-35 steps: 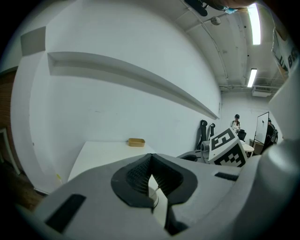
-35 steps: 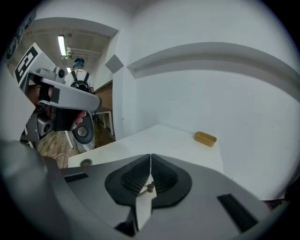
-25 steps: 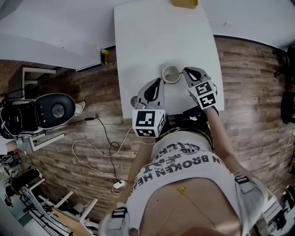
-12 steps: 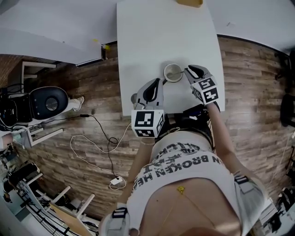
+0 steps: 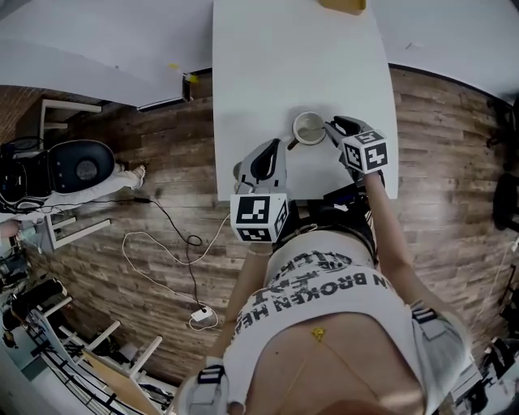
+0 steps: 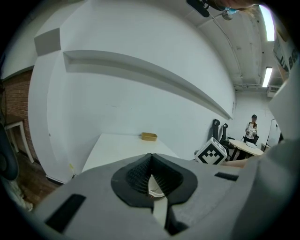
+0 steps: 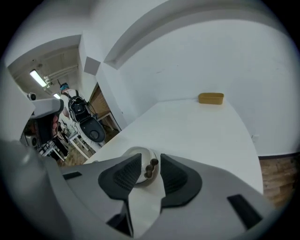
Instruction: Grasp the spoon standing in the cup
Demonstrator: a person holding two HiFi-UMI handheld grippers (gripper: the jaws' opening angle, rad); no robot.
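Note:
A white cup [image 5: 309,128] stands on the white table [image 5: 284,65] near its front edge. In the right gripper view the cup [image 7: 136,159] shows just past the jaws, and the spoon's dark beaded handle end [image 7: 151,168] rises between the two pads. My right gripper [image 7: 150,158] has just been opening its jaws; a gap shows beside the handle, so the pads do not press it. From the head view the right gripper [image 5: 334,128] sits at the cup's right side. My left gripper [image 5: 272,147] rests over the table's front edge, left of the cup, its fingertips [image 6: 151,158] together.
A small yellow box [image 5: 340,5] lies at the table's far end, also seen from the grippers [image 7: 210,98] [image 6: 149,136]. A white wall runs behind the table. A black chair [image 5: 77,166] and cables lie on the wooden floor to the left.
My right gripper has sunk closer to the cup's right side and rolled, its marker cube turning. Its jaws have spread apart. The left gripper has stayed where it was.

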